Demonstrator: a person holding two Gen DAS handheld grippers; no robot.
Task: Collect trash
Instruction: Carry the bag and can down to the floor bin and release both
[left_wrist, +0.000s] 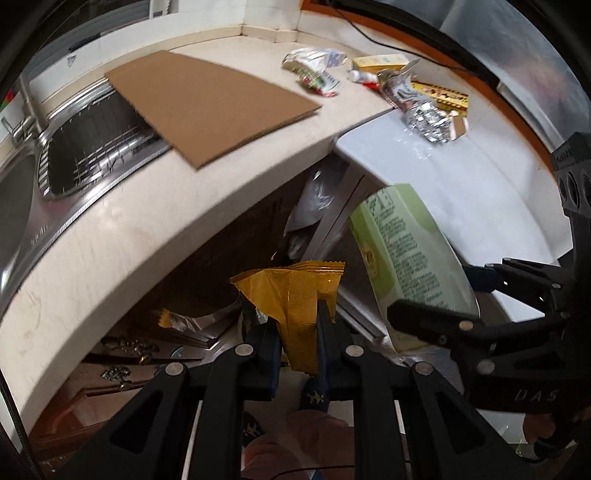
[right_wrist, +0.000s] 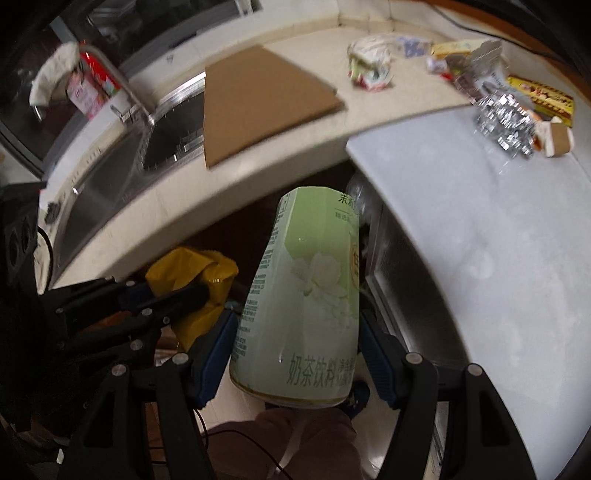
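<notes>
Yellow wrapper sits pinched in the left gripper; the right gripper clamps a green carton below the counter.

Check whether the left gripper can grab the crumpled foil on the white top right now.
Probably not: the left gripper is already shut on the yellow wrapper, below the counter edge, and the crumpled foil lies far across.

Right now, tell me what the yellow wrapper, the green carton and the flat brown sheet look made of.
Yellow wrapper: glossy plastic film, creased, crimped serrated edge.
Green carton: seemingly coated paperboard, smooth sheen, printed panels, folded edges.
Brown sheet: probably cardboard, matte, with a rough cut edge.
</notes>
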